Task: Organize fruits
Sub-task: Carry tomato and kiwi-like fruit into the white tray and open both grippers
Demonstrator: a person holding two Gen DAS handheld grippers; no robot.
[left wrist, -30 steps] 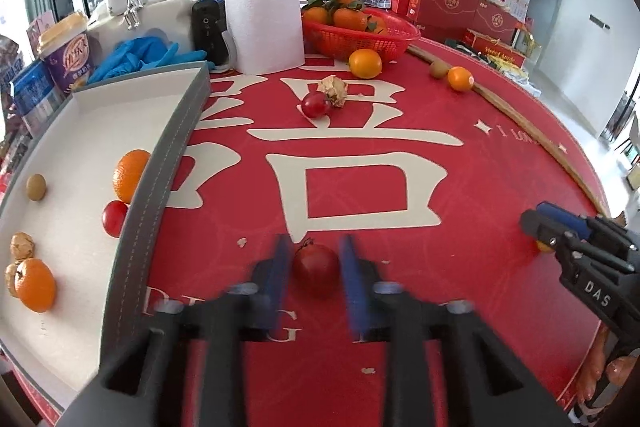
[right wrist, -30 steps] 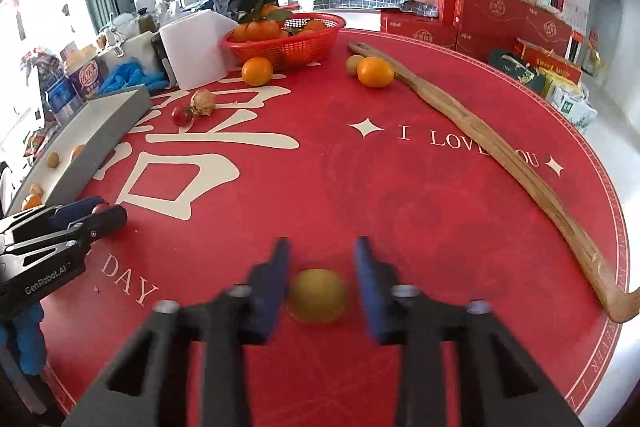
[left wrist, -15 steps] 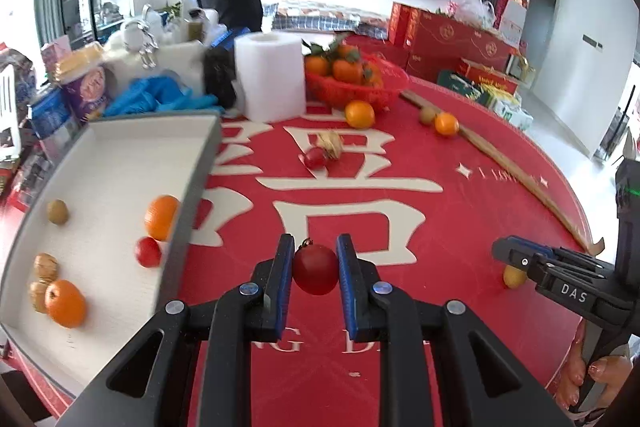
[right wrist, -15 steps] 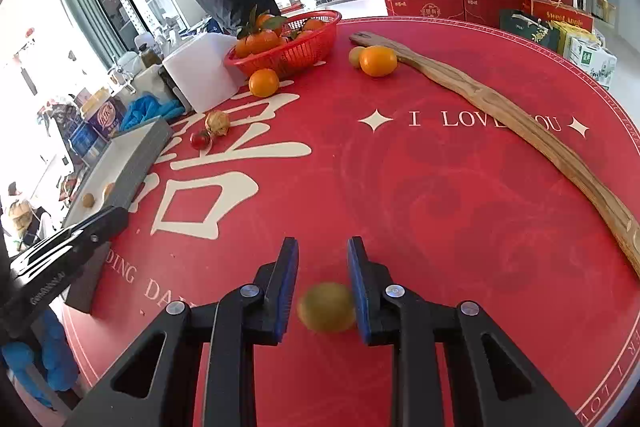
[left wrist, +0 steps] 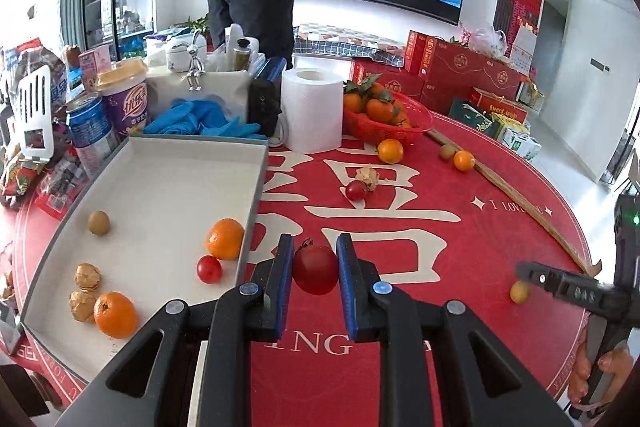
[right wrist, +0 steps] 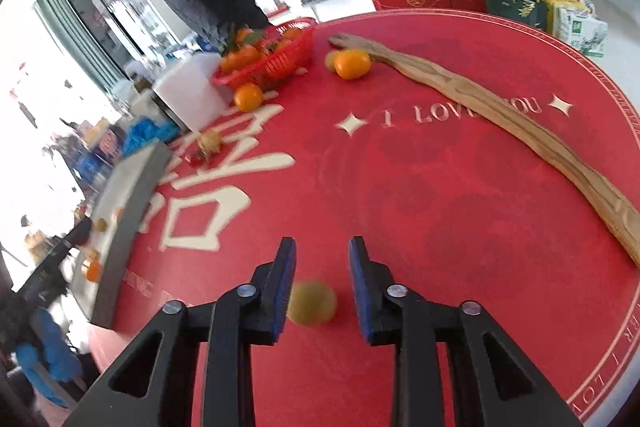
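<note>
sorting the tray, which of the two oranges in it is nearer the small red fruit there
The orange by the tray's right wall, just above the small red fruit; the other orange lies beside the walnuts.

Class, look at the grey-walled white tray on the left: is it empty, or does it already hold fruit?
Not empty. The tray holds two oranges, a cherry tomato, two walnuts and a small greenish fruit; most of its floor is bare.

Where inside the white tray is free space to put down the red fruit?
The tray is bare across its far half, beyond the green fruit and orange. Its near-left corner is crowded: walnuts, another orange.
</note>
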